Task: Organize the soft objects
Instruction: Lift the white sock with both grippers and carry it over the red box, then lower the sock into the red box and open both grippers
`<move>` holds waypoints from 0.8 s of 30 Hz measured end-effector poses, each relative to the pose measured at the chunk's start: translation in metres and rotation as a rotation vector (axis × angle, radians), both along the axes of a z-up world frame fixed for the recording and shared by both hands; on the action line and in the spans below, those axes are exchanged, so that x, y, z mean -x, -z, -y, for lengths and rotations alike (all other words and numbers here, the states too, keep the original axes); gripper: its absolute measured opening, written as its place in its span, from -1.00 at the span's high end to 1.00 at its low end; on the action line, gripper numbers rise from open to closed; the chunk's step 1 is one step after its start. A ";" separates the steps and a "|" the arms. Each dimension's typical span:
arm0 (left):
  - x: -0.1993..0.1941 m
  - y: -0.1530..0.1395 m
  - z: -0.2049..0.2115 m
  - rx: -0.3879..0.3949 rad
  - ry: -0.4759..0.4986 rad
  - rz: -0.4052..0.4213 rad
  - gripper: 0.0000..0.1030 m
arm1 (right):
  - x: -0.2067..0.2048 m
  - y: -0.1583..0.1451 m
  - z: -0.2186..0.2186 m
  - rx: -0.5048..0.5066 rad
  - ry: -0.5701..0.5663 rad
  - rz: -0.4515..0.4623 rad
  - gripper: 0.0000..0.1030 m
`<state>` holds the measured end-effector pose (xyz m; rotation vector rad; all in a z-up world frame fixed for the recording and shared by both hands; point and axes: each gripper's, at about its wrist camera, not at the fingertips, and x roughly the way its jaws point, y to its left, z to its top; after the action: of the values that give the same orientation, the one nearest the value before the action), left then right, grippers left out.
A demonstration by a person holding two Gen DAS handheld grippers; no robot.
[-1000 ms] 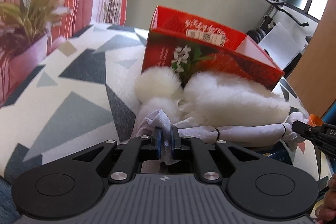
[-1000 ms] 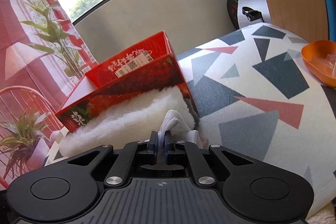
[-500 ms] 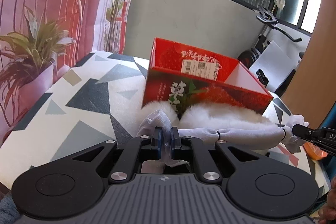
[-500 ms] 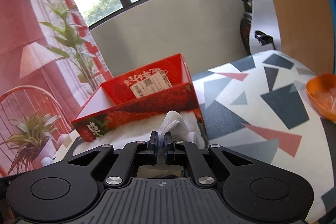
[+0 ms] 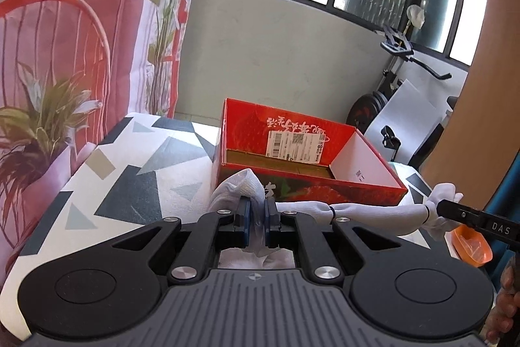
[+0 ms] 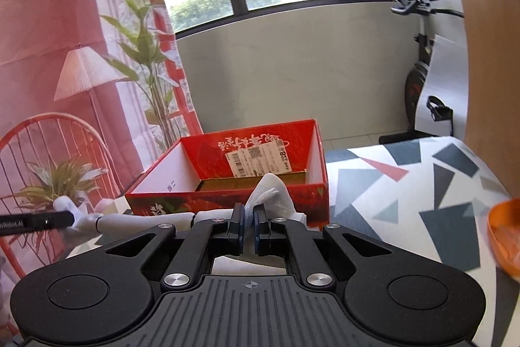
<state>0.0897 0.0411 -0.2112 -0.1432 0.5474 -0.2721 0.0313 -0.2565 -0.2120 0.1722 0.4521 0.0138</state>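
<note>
Both tools have lifted the white garment (image 5: 367,210); "DAS" (image 5: 500,228) legible.

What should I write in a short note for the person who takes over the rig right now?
Left gripper: shut on one end of the white fabric roll.
Right gripper: shut on the other end.
The roll hangs stretched between both, in front of the red box, which stands open on the patterned table.
Done: roll picked up.
Left: probably lower it into the box, then release.
</note>
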 end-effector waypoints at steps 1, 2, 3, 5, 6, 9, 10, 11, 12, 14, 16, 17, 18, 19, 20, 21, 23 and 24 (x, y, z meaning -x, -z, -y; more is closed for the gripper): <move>-0.004 -0.001 -0.001 0.004 0.000 -0.009 0.82 | -0.004 -0.001 0.000 0.000 -0.005 -0.004 0.89; -0.008 -0.002 -0.003 0.010 -0.003 -0.017 0.82 | -0.008 -0.003 0.000 -0.003 -0.012 -0.007 0.89; -0.011 -0.002 -0.005 0.015 -0.005 -0.022 0.82 | -0.012 -0.005 0.001 -0.004 -0.020 -0.010 0.89; -0.018 -0.007 -0.006 0.022 -0.008 -0.023 0.82 | -0.021 -0.010 0.002 -0.005 -0.032 -0.012 0.89; -0.021 -0.010 -0.005 0.018 -0.010 -0.017 0.82 | -0.027 -0.013 0.003 -0.004 -0.039 -0.010 0.89; -0.033 -0.020 0.000 -0.007 -0.014 0.014 0.82 | -0.044 -0.021 0.004 0.016 -0.052 -0.005 0.89; -0.038 -0.023 0.003 -0.018 -0.016 0.022 0.82 | -0.051 -0.024 0.005 0.029 -0.055 -0.001 0.89; -0.043 -0.026 0.007 -0.027 -0.016 0.029 0.82 | -0.058 -0.027 0.006 0.040 -0.057 0.004 0.89; -0.049 -0.028 0.011 -0.039 -0.017 0.035 0.82 | -0.064 -0.029 0.007 0.053 -0.059 0.009 0.89; -0.065 -0.030 0.020 -0.067 -0.016 0.036 0.82 | -0.080 -0.033 0.009 0.075 -0.058 0.013 0.89; -0.080 -0.030 0.029 -0.093 -0.013 0.026 0.82 | -0.098 -0.034 0.012 0.101 -0.056 0.007 0.90; -0.088 -0.029 0.034 -0.107 -0.009 0.018 0.82 | -0.109 -0.033 0.014 0.114 -0.053 0.000 0.90; -0.098 -0.028 0.039 -0.120 -0.009 0.009 0.82 | -0.117 -0.032 0.016 0.121 -0.053 -0.009 0.90; -0.106 -0.026 0.044 -0.131 -0.004 -0.005 0.82 | -0.127 -0.030 0.018 0.127 -0.050 -0.020 0.90; -0.114 -0.023 0.047 -0.139 -0.003 -0.020 0.82 | -0.136 -0.028 0.020 0.130 -0.047 -0.032 0.90; -0.123 -0.019 0.051 -0.146 -0.004 -0.038 0.82 | -0.145 -0.025 0.021 0.129 -0.045 -0.045 0.90; -0.137 -0.012 0.056 -0.159 0.002 -0.071 0.82 | -0.161 -0.018 0.026 0.121 -0.041 -0.072 0.90; -0.142 -0.006 0.058 -0.170 0.003 -0.092 0.82 | -0.167 -0.014 0.027 0.117 -0.041 -0.087 0.90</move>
<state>0.2320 -0.0173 -0.2047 0.0104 0.6592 -0.2218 0.1986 -0.2837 -0.1981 0.0491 0.5422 0.0201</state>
